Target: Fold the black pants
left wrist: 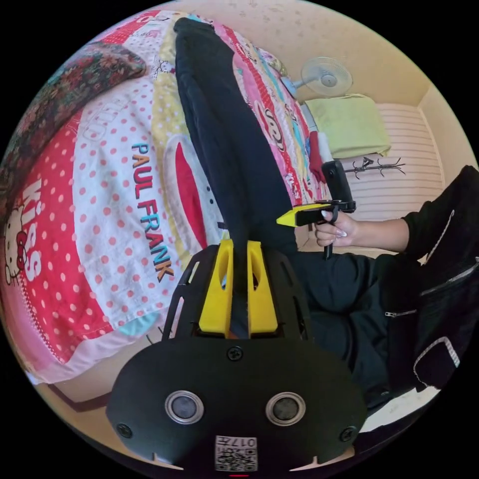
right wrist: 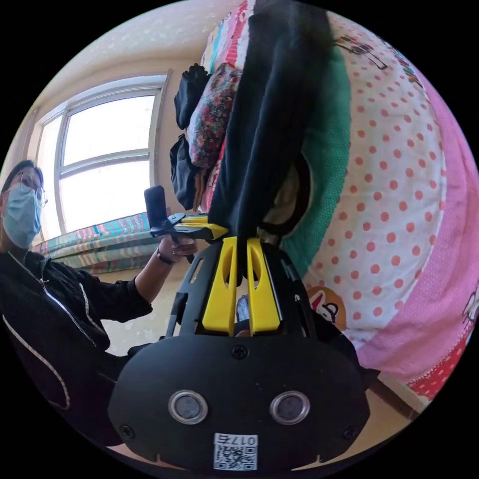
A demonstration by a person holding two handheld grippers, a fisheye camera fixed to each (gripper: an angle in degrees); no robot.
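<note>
Left gripper (left wrist: 238, 249): yellow jaws pressed together on an edge of the black pants (left wrist: 227, 134), cloth visible in the slot between them. Pants laid out on the patterned bedspread (left wrist: 105, 209), running as one long dark strip straight away from the jaws toward the far end of the bed. Long axis in line with the jaw slot; near end pinched, far end resting on the spread near a floral cushion (left wrist: 75, 75). To the right in the left gripper view, the right gripper (left wrist: 289, 218) held by a hand (left wrist: 335, 230), just beside the near end of the strip.

Right gripper (right wrist: 242, 249): jaws likewise closed on the same pants (right wrist: 274, 110), dark cloth caught between them and hanging bunched above the tips. Strip again running away from the jaws across the dotted bedspread (right wrist: 389, 199). Left gripper (right wrist: 219, 230) in sight to the left in the right gripper view, close to the same end of the cloth.

Judgement: both grippers pinching the near end, side by side, neither clearly nearer the far end. Next move likely to turn on carrying this held end along the long axis toward the far end, halving the length. Risk: cloth bunching between the two pinch points.
</note>
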